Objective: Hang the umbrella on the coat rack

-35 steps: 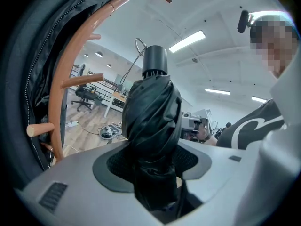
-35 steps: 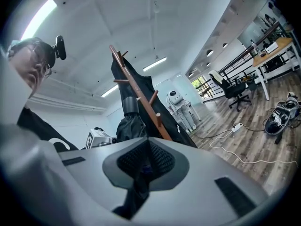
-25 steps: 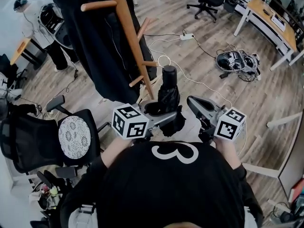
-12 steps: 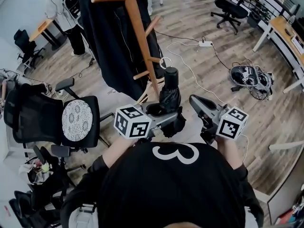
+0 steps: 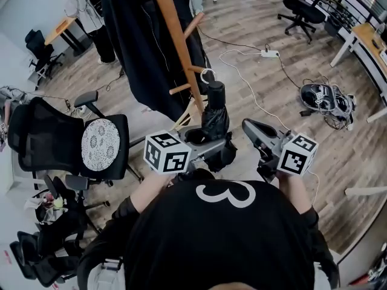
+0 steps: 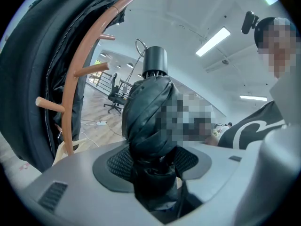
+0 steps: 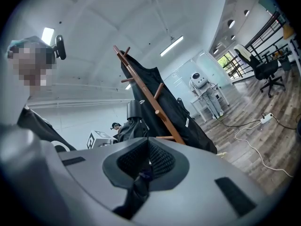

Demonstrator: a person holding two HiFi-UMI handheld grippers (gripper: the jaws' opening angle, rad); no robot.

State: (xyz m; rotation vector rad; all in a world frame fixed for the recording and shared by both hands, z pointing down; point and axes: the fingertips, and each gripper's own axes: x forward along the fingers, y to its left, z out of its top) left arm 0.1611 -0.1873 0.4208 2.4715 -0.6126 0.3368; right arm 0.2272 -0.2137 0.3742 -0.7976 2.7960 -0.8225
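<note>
Beside the coat rack [image 5: 175, 47], my left gripper [image 5: 204, 140] pinches the umbrella [image 5: 214, 116], right gripper [image 5: 248, 125] pressed together; its small loop [image 5: 207, 75] could miss a peg [image 5: 181, 89].

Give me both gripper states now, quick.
Left gripper: jaws closed on the folded umbrella.
Right gripper: jaws together, holding nothing.

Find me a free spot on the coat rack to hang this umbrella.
Free: the rack's upper right peg, bare, with open floor beyond it toward the power strip. Crowded: the rack's left side, draped by the black coat, with a chair beside it.
</note>
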